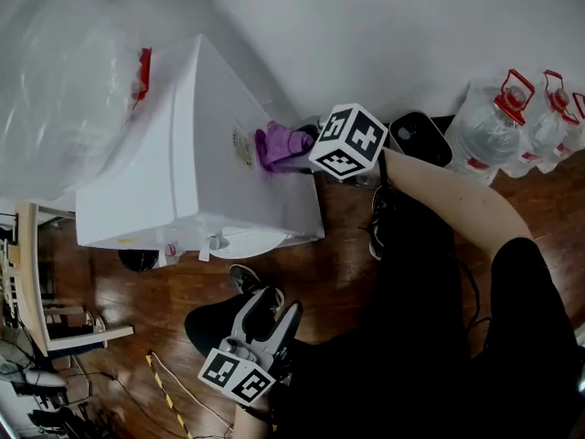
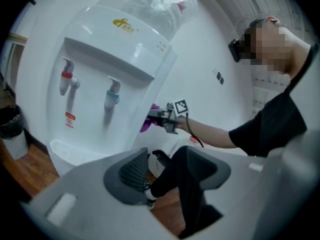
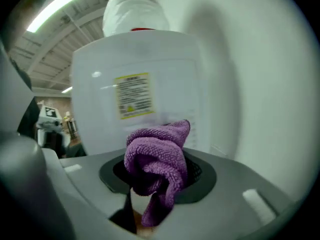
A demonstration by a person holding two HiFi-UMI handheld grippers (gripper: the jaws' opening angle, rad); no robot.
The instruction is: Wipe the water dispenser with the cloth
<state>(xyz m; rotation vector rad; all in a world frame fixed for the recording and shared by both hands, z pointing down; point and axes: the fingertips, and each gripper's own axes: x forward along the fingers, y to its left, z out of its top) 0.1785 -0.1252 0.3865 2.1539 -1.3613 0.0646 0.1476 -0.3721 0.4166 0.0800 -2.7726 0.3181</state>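
The white water dispenser (image 1: pixel 196 144) stands against the wall with a wrapped bottle (image 2: pixel 160 6) on top; its red and blue taps (image 2: pixel 111 95) show in the left gripper view. My right gripper (image 1: pixel 294 155) is shut on a bunched purple cloth (image 1: pixel 279 144), held at the dispenser's side panel just below a yellow label (image 3: pixel 132 95). The cloth (image 3: pixel 157 159) fills the right gripper (image 3: pixel 157 179). My left gripper (image 1: pixel 270 307) hangs low in front of the dispenser, away from it. Its jaws stand apart on the left gripper (image 2: pixel 170 171) with nothing between them.
Several water jugs with red handles (image 1: pixel 498 122) stand along the wall to the right, beside a dark object (image 1: pixel 420 137). A black bin (image 2: pixel 10 124) sits left of the dispenser. The person's legs and shoes (image 1: pixel 254 283) are on the wooden floor, with a yellow cable (image 1: pixel 164 387) nearby.
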